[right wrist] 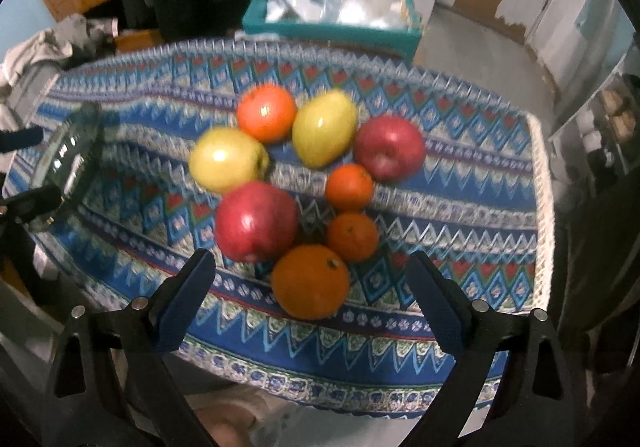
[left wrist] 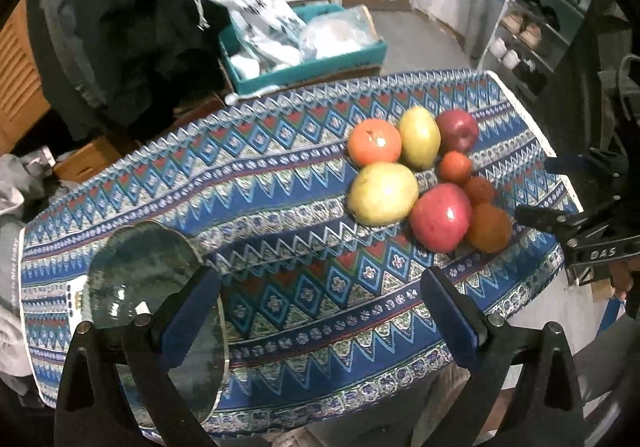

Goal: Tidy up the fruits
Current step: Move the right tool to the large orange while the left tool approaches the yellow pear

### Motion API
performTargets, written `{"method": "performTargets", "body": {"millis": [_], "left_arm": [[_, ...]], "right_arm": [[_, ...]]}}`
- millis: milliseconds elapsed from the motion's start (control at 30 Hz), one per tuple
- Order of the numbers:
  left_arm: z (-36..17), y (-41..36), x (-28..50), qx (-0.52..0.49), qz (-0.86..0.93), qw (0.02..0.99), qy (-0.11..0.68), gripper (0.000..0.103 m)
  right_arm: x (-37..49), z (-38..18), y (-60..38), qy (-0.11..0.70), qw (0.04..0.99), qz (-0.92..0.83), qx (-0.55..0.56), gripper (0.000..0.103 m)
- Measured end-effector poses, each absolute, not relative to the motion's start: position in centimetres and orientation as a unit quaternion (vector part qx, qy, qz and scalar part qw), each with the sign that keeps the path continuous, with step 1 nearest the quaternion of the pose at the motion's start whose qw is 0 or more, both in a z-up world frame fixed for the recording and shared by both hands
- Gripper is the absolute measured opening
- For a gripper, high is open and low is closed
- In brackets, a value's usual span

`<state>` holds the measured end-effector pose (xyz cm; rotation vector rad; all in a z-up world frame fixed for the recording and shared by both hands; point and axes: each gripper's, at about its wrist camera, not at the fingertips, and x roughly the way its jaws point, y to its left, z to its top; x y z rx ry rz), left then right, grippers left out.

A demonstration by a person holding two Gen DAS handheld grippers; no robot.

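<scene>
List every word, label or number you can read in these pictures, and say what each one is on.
"DAS": white letters on the right hand-held gripper, seen at the edge of the left wrist view.
Small vertical print on the grey cloth at the tablecloth's left edge: too blurred to read.
Print on the white plastic bag: unreadable.

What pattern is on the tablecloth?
Blue tablecloth with zigzag and diamond bands, red accents; clearest in the left wrist view.

eight fruits lie bunched on the patterned cloth, centre of the right wrist view: two red apples, two yellow-green apples, a big orange lowest, another orange uppermost, two small tangerines between.
</scene>
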<state>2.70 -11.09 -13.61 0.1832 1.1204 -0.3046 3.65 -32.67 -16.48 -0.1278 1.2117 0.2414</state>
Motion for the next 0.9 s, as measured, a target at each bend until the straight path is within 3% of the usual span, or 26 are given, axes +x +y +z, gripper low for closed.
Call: {"method": "performTargets", "body": {"millis": [467,667,767,900], "left_arm": [[-18.5,-12.4,4.2,0.091,-0.145,0.804,0.57,0.101],[-19.9,-12.5,4.9,0.091,-0.142,0.796,0.581,0.101],[-20.0,-12.5,5.3,0.078,-0.143,0.794,0.585,0.101],[-19.4,-13.1,6.1,0.062,-0.147,0.797,0.583,0.101]], "right_arm": [[5.0,-23.0,-32.3,0.622,0.77,0.108,-0.095,0.095],[5.5,-25.5,-32.1,0.64,0.753,0.122,-0.092,0.078],[5.6,-26.0,-32.0,0.643,0.749,0.136,-0.082,0.065],[5.8,-26.4,-32.6,0.645,0.749,0.134,-0.072,0.064]]}}
